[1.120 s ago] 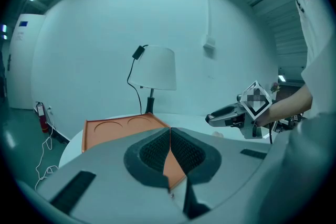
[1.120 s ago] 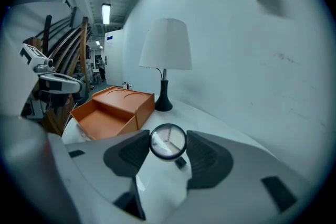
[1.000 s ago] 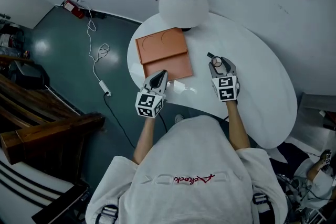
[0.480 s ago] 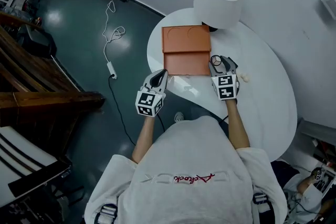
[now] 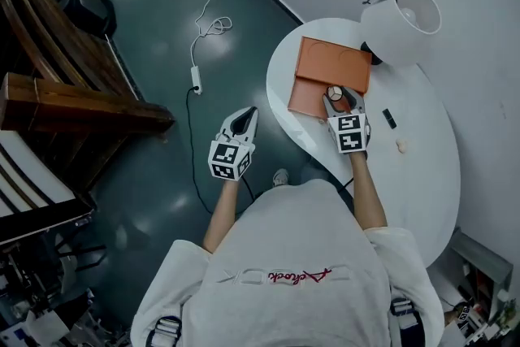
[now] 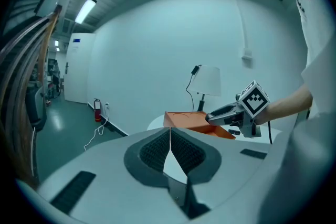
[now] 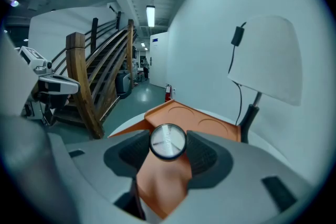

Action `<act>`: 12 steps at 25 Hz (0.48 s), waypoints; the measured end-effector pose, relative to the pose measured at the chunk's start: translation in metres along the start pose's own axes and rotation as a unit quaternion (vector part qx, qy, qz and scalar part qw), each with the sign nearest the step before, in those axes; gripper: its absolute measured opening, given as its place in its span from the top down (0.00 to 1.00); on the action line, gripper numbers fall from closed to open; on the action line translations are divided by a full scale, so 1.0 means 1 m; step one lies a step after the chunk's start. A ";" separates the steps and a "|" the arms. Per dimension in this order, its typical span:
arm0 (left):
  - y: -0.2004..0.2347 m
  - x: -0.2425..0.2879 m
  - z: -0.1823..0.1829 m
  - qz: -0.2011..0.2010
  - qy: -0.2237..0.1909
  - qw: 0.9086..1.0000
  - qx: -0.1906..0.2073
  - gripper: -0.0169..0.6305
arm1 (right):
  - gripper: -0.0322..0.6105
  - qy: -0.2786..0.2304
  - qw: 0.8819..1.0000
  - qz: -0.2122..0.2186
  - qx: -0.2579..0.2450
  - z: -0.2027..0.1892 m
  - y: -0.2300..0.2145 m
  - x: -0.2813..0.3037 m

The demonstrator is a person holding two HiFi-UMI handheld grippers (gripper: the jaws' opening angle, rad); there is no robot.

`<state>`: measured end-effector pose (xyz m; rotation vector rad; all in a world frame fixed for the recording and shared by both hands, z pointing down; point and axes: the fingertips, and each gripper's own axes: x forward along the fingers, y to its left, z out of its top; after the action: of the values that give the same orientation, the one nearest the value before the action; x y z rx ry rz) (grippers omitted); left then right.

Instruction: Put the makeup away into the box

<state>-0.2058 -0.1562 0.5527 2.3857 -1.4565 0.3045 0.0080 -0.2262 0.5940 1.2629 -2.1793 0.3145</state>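
My right gripper (image 5: 338,98) is shut on a small round compact (image 5: 334,93) and holds it over the front part of the open orange box (image 5: 311,98) on the white table (image 5: 414,175). In the right gripper view the compact (image 7: 168,141) sits pinched between the jaws, with the box's tray (image 7: 157,186) below it and the raised lid (image 7: 197,119) behind. My left gripper (image 5: 244,119) is shut with nothing in it and hangs over the floor, left of the table. From the left gripper view its closed tips (image 6: 169,132) point toward the box (image 6: 185,118).
A white lamp (image 5: 401,19) stands behind the box. A small black item (image 5: 389,119) and a small pale item (image 5: 401,145) lie on the table right of my right gripper. A cable and power strip (image 5: 196,77) trail on the floor. Wooden stairs (image 5: 73,106) stand at the left.
The right gripper with the compact has come from the table right of the box to over the box. The left gripper went from the table's edge to over the floor.
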 end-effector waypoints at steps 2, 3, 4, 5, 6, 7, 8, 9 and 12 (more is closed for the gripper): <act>0.008 -0.007 -0.004 0.010 0.000 1.000 -0.006 0.95 | 0.59 0.004 1.000 0.012 -0.009 0.001 0.008 0.006; 0.010 -0.010 -0.006 0.014 0.001 1.000 -0.010 0.95 | 0.59 0.007 1.000 0.018 -0.016 0.001 0.011 0.009; 0.012 -0.012 -0.008 0.016 0.002 1.000 -0.013 0.95 | 0.59 0.012 0.999 0.025 -0.025 0.000 0.014 0.011; 0.013 -0.012 -0.010 0.017 0.003 1.000 -0.015 0.95 | 0.59 0.017 0.999 0.032 -0.039 -0.002 0.017 0.014; 0.013 -0.012 -0.011 0.018 0.004 1.000 -0.017 0.95 | 0.59 0.024 0.997 0.040 -0.056 -0.005 0.020 0.016; 0.013 -0.011 -0.013 0.017 0.005 1.000 -0.019 0.95 | 0.59 0.031 0.995 0.048 -0.077 -0.009 0.022 0.018; 0.012 -0.010 -0.014 0.016 0.005 1.000 -0.021 0.95 | 0.59 0.039 0.993 0.057 -0.099 -0.012 0.025 0.020; 0.012 -0.009 -0.015 0.015 0.006 1.000 -0.022 0.95 | 0.59 0.047 0.989 0.068 -0.122 -0.016 0.028 0.021; 0.010 -0.005 -0.017 0.011 0.008 1.000 -0.025 0.95 | 0.59 0.074 0.972 0.100 -0.199 -0.030 0.036 0.025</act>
<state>-0.2176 -0.1498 0.5679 2.3241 -1.4664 0.2873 -0.0209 -0.2106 0.6354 0.7770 -2.1089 0.0421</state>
